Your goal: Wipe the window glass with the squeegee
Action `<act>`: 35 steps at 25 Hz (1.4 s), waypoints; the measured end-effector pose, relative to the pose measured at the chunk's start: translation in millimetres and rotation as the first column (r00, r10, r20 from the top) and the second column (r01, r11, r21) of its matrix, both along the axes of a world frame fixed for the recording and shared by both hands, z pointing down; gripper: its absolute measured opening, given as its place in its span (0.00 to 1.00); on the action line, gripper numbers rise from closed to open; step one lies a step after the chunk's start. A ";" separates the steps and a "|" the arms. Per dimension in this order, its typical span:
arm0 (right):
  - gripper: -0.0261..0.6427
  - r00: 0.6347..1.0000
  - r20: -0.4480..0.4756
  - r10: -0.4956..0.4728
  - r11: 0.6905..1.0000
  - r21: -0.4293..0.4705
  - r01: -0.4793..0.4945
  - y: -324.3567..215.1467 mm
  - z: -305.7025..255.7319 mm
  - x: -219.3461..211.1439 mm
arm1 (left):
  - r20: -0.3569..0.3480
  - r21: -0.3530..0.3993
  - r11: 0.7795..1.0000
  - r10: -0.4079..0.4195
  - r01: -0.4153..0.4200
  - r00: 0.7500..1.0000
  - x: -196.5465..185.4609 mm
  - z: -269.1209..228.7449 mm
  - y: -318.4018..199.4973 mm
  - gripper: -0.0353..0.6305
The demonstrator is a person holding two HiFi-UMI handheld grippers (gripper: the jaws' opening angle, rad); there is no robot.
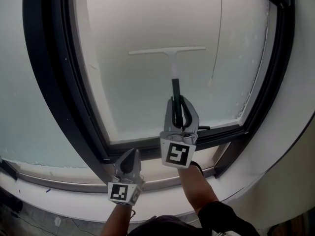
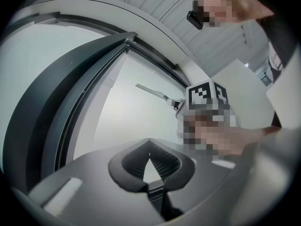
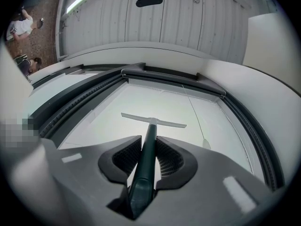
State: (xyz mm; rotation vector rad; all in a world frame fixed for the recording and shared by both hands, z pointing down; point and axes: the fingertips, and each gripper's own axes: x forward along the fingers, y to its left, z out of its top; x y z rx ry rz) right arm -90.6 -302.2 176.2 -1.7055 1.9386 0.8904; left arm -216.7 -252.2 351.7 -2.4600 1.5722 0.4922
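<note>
The squeegee point(image 1: 173, 63) has a pale blade lying flat against the frosted window glass point(image 1: 147, 102) and a dark green handle point(image 3: 146, 161). My right gripper point(image 1: 180, 113) is shut on that handle, with the blade point(image 3: 153, 120) well ahead of the jaws on the pane. My left gripper point(image 1: 129, 160) hangs lower, by the bottom of the dark window frame point(image 1: 74, 107), shut with nothing in it. In the left gripper view its jaws point(image 2: 149, 160) meet at the tips, and the squeegee point(image 2: 151, 92) shows beyond on the glass.
A thick dark frame surrounds the pane, with a grey sill rail point(image 1: 74, 185) below and a white curved wall point(image 1: 280, 146) at the right. A thin cord point(image 1: 217, 38) hangs behind the glass. A second pane point(image 1: 24, 107) lies to the left.
</note>
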 end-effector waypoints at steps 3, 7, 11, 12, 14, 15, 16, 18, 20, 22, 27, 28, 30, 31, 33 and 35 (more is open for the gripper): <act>0.19 1.000 0.001 0.000 1.000 -0.009 0.000 0.8 4.2 0.1 | 0.000 -0.009 1.000 0.005 -0.005 1.000 0.7 3.3 -2.1 0.05; 0.19 1.000 0.001 -0.003 1.000 -0.019 0.003 2.9 12.1 0.4 | -0.012 -0.023 1.000 -0.007 0.007 1.000 -4.9 8.2 -6.0 0.05; 0.19 1.000 0.007 -0.002 1.000 -0.029 0.002 4.7 21.9 0.3 | -0.016 -0.029 1.000 -0.009 0.009 1.000 -6.3 11.3 -7.4 0.05; 0.19 1.000 0.008 -0.001 1.000 -0.027 0.002 5.2 23.1 -0.1 | -0.015 -0.030 1.000 -0.008 0.008 1.000 -6.3 12.1 -7.6 0.05; 0.19 1.000 0.011 -0.002 0.999 -0.032 0.002 6.0 25.1 -0.7 | -0.010 -0.032 0.999 -0.005 0.005 1.000 -6.4 13.2 -7.3 0.05; 0.19 1.000 0.012 -0.002 0.999 -0.037 0.003 6.2 26.2 -0.8 | -0.009 -0.032 0.999 -0.004 0.004 1.000 -6.4 13.3 -7.2 0.05; 0.19 1.000 0.014 -0.002 0.999 -0.043 0.003 6.4 27.6 -0.7 | -0.009 -0.033 0.999 -0.003 0.002 1.000 -6.4 13.3 -7.2 0.05; 0.19 1.000 0.013 -0.002 0.999 -0.055 0.002 6.4 31.6 -0.5 | -0.009 -0.037 0.999 -0.003 0.003 1.000 -6.6 14.3 -7.9 0.05; 0.19 1.000 0.006 0.000 0.998 -0.061 0.000 6.2 35.6 -0.9 | -0.009 -0.043 0.999 -0.004 0.004 1.000 -7.4 16.0 -9.5 0.05; 0.19 1.000 0.006 0.000 0.998 -0.061 0.000 6.3 37.4 -1.5 | -0.010 -0.048 0.999 -0.005 0.004 1.000 -8.1 16.8 -10.7 0.05; 0.19 1.000 0.010 -0.001 0.997 -0.075 0.002 7.7 42.4 -0.2 | -0.015 -0.052 0.999 0.001 -0.001 1.000 -4.8 15.3 -9.6 0.05; 0.19 1.000 0.012 -0.003 0.997 -0.079 0.004 8.1 44.2 0.0 | -0.015 -0.052 0.999 0.002 -0.003 1.000 -4.1 15.2 -8.9 0.05; 0.19 1.000 0.013 -0.007 0.996 -0.086 0.008 9.2 47.4 0.2 | -0.014 -0.054 0.999 0.004 -0.005 1.000 -3.6 15.6 -7.7 0.05; 0.19 1.000 0.012 -0.008 0.996 -0.087 0.009 9.6 48.8 0.4 | -0.014 -0.055 0.998 0.005 -0.006 1.000 -3.5 16.0 -7.3 0.05; 0.19 1.000 0.008 -0.007 0.996 -0.089 0.008 10.1 51.7 0.5 | -0.013 -0.056 0.998 0.005 -0.006 1.000 -2.8 16.9 -7.1 0.05; 0.19 1.000 0.009 -0.008 0.996 -0.090 0.009 11.0 54.9 0.4 | -0.011 -0.057 0.998 0.005 -0.005 1.000 -2.0 18.2 -6.9 0.05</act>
